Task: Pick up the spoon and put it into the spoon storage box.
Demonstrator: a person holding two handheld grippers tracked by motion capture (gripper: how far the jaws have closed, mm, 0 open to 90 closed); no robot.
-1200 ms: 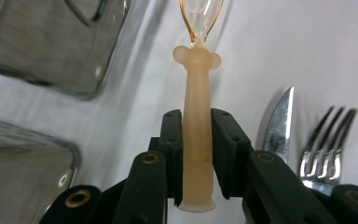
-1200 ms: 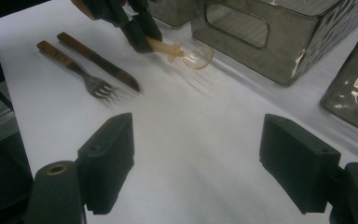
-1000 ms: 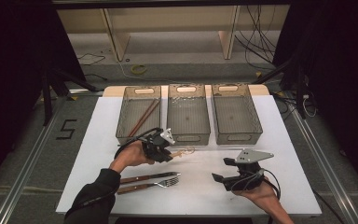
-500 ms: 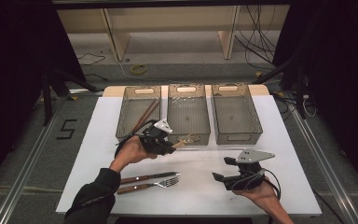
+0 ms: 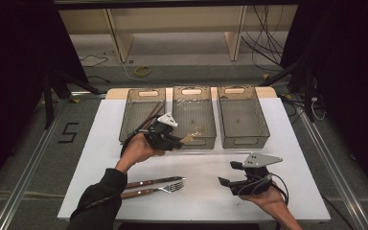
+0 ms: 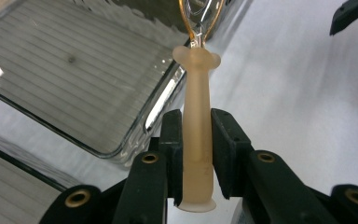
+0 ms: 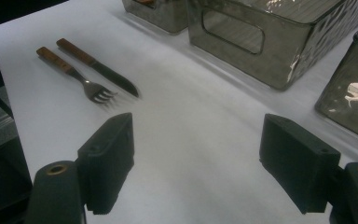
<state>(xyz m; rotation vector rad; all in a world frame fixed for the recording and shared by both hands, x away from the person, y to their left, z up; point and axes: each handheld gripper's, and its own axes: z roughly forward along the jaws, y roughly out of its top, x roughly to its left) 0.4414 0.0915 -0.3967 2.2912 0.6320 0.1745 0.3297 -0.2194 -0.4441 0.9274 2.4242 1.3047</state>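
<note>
The left gripper (image 5: 179, 141) clamps a translucent whisk (image 6: 196, 135) by its handle, carrying it above the near rim of the middle bin (image 5: 195, 117); next it needs lowering in and letting go. Since a second ago the whisk has risen off the surface (image 5: 206, 191). The right gripper (image 5: 227, 175) rests open, unmoved.
</note>
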